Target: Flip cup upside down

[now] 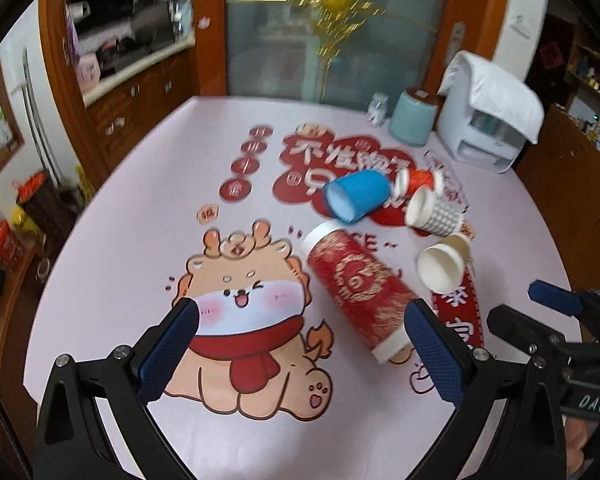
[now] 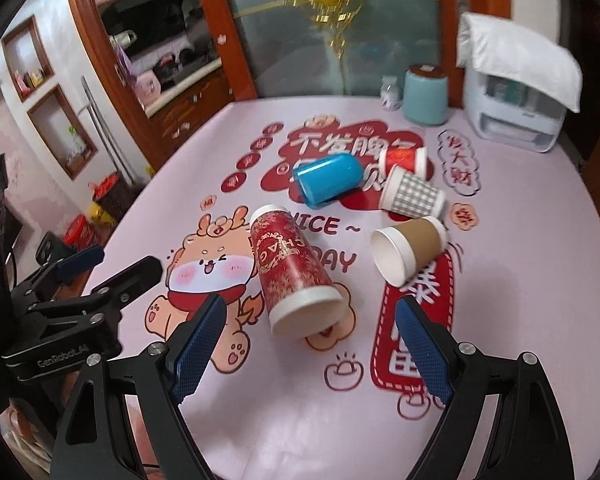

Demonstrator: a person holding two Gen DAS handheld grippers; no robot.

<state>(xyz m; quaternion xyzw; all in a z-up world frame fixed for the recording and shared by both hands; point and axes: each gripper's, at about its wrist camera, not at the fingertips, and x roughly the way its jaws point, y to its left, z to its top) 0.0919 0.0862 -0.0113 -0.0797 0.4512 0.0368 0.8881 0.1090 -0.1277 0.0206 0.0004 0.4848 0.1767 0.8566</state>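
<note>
Several cups lie on their sides on the round table with the pink printed cloth (image 1: pixel 140 208). A tall red cup with gold print (image 1: pixel 356 292) (image 2: pixel 290 268) lies nearest. Behind it lie a blue cup (image 1: pixel 358 196) (image 2: pixel 326 180), a small red cup (image 1: pixel 418 180) (image 2: pixel 404 160), a grey checked cup (image 1: pixel 434 212) (image 2: pixel 412 194) and a brown paper cup (image 1: pixel 444 260) (image 2: pixel 408 246). My left gripper (image 1: pixel 300 320) is open and empty, just short of the tall red cup. My right gripper (image 2: pixel 308 316) is open and empty, its fingers on either side of that cup's near end.
At the table's back right stand a light blue canister (image 1: pixel 412 118) (image 2: pixel 426 96), a small white jar (image 1: pixel 378 110) (image 2: pixel 390 92) and a white appliance under a towel (image 1: pixel 488 120) (image 2: pixel 516 92). Wooden cabinets and a glass door stand behind. Each gripper shows in the other's view, the right one (image 1: pixel 548 312) and the left one (image 2: pixel 100 272).
</note>
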